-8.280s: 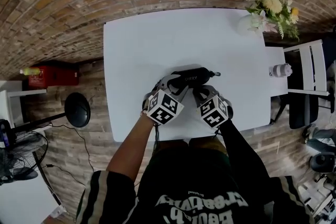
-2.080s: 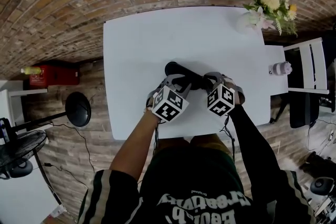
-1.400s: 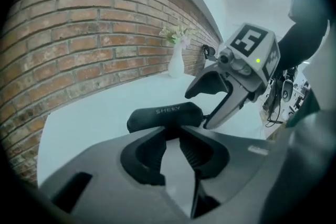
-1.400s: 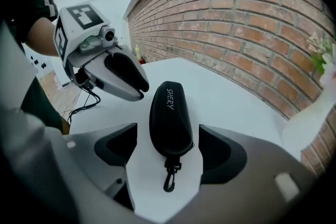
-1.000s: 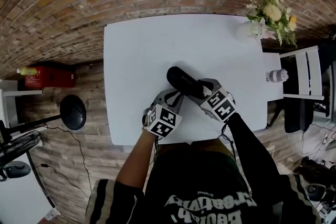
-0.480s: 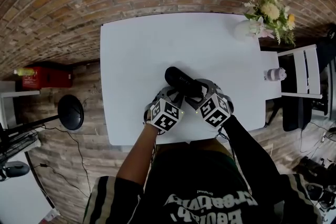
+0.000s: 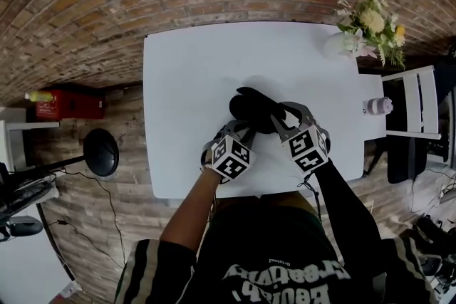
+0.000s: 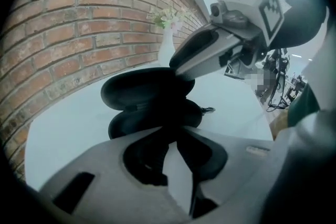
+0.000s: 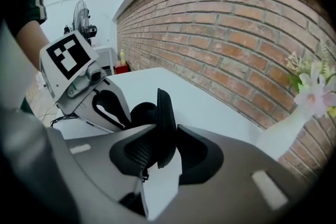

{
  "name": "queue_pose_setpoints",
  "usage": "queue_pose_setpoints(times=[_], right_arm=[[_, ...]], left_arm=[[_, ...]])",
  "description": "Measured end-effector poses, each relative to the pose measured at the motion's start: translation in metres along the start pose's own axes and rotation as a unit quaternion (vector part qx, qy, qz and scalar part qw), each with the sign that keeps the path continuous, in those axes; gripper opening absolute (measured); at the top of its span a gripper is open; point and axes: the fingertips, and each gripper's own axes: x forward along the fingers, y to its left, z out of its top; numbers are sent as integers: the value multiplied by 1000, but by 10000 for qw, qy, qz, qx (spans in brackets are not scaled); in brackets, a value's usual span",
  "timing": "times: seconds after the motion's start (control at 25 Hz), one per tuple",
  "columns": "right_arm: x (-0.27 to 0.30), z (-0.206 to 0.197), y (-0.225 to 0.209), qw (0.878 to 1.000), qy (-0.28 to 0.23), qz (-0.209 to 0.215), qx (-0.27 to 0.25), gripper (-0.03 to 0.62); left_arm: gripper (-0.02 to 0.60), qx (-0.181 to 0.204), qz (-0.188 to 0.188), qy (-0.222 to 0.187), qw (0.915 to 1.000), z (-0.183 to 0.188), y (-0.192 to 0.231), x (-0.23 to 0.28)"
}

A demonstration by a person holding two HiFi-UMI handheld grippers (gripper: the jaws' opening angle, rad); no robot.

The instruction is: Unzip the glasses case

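Observation:
The black glasses case (image 7: pixel 251 109) lies on the white table (image 7: pixel 192 60) with its lid lifted. In the left gripper view the lid (image 8: pixel 142 86) stands apart above the lower half (image 8: pixel 157 115), and the zipper pull (image 8: pixel 208 109) hangs at the right. My left gripper (image 7: pixel 242 129) is shut on the near end of the lower half (image 9: pixel 143 113). My right gripper (image 7: pixel 279 114) has the lid's edge (image 9: pixel 166 123) between its jaws, which are closing on it. The inside of the case is hidden.
A vase of flowers (image 7: pixel 367 18) stands at the table's far right corner. A white chair (image 7: pixel 413 100) and a small jar (image 7: pixel 377 107) are beyond the right edge. The table's near edge runs just below both grippers. Brick floor surrounds it.
The right gripper has shifted onto the case and risen a little. The case, shut flat before, now shows its lid raised. The left gripper has stayed on the near end.

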Motion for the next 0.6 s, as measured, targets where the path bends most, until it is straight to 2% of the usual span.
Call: queue_pose_setpoints(times=[0.12, 0.2, 0.32, 0.44, 0.6], right_arm=[[6, -5, -25, 9995, 91, -275, 152, 66], [15, -13, -37, 9988, 287, -328, 241, 46], [33, -31, -47, 9961, 660, -269, 518, 33], [51, -51, -51, 9900, 953, -147, 1034, 29], [59, -62, -52, 9845, 987, -59, 1450, 37]], left_arm=[[51, -15, -27, 45, 10000, -3, 0, 0], [51, -29, -14, 51, 10000, -3, 1, 1], [51, -38, 13, 33, 10000, -3, 1, 0], [51, -81, 13, -17, 10000, -1, 2, 1], [51, -159, 74, -65, 9998, -1, 4, 2]])
